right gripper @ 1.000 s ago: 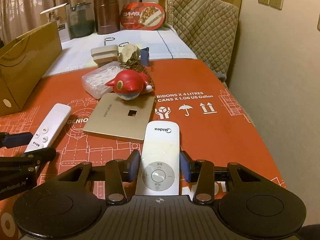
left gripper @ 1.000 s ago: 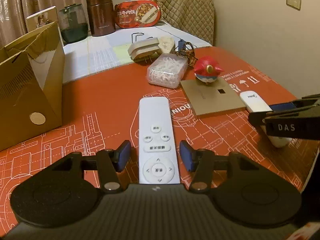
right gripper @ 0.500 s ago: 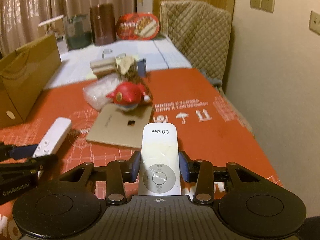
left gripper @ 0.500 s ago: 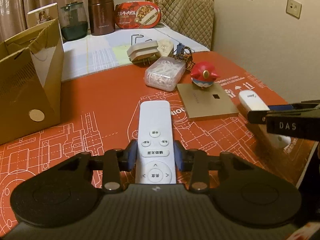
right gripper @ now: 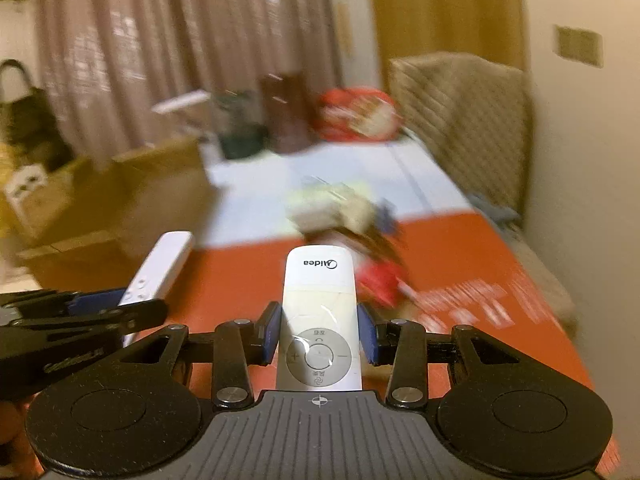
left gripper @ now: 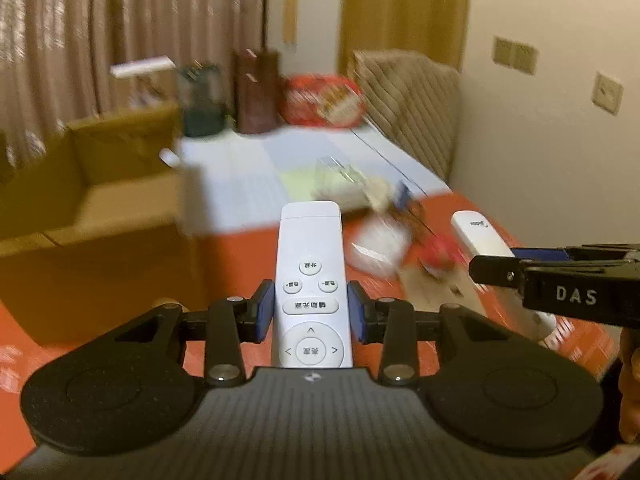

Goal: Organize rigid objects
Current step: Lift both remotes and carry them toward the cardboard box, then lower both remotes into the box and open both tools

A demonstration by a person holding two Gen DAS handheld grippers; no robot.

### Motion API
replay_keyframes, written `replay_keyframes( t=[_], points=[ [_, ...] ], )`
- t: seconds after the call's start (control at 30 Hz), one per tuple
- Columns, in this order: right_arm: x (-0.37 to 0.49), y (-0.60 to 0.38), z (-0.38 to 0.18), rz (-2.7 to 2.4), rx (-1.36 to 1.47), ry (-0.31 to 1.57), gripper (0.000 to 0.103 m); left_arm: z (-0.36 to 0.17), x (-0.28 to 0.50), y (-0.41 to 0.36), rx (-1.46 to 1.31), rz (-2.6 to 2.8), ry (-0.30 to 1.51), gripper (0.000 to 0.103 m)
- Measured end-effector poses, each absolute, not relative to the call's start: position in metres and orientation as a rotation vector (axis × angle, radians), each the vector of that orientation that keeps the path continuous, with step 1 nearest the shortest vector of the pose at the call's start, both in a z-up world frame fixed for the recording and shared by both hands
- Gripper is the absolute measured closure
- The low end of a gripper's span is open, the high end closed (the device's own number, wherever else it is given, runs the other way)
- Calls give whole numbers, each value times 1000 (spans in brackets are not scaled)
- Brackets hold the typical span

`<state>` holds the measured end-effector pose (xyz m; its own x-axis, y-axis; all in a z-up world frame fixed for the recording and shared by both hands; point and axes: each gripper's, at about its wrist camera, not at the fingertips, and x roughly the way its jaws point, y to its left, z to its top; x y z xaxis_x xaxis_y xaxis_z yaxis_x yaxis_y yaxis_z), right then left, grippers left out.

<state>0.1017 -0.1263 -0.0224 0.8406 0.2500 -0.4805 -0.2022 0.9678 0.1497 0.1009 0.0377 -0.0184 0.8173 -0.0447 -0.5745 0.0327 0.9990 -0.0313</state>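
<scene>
L wrist view
L claw (left gripper: 311, 309): clenched on long white remote (left gripper: 310, 280), blue pads (left gripper: 264, 309) on both long edges, about mid-body, beside the small button row.
remote pos: off the bench (left gripper: 240, 256), nose pointing fwd toward the far end; lower end hidden under claw body.
other claw in view: R claw's side seen at right edge, Midea remote (left gripper: 486, 240) sticking out of it, also in the air.
bkgd: heavy blur. Brown paper bag (left gripper: 92, 216) at left, mouth open upward; likely drop spot, judgement only.

R wrist view
R claw (right gripper: 319, 339): clenched on Midea remote (right gripper: 319, 304), pads (right gripper: 368, 340) on the side edges level w/ the round dial.
remote pos: clear of the bench (right gripper: 460, 260), logo end fwd.
L claw: visible at left edge, long white remote (right gripper: 160, 272) projecting from it.
bkgd: red toy (right gripper: 378, 280) + clutter on bench, too blurred to detail. Paper bag (right gripper: 120, 216) far left.

Handling (judgement)
wt: both light, hollow plastic shells.
stiffness: rigid, won't flex under pads.
surface: smooth glossy sides, could slip or pivot if swung fast; long one has most overhang fwd of grip.
fragility: low, but buttons + battery lid dislike a drop.
grip pt: across the narrow width, near mid-length, pads flat on side edges, off the buttons. Both grips look ok.
</scene>
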Motion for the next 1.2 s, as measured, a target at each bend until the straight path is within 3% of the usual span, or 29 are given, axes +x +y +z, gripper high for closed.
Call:
replay_keyframes(
  t=[0.27,0.57,1.2],
  points=[
    [149,-35,33,469,104,466,66,34,118,139,28,111,566,70],
    [224,66,34,601,33,521,66,21,163,236,-57,181,606,70],
    [264,120,-21,592,-193,568,66,-14,190,268,-6,232,673,69]
  ],
)
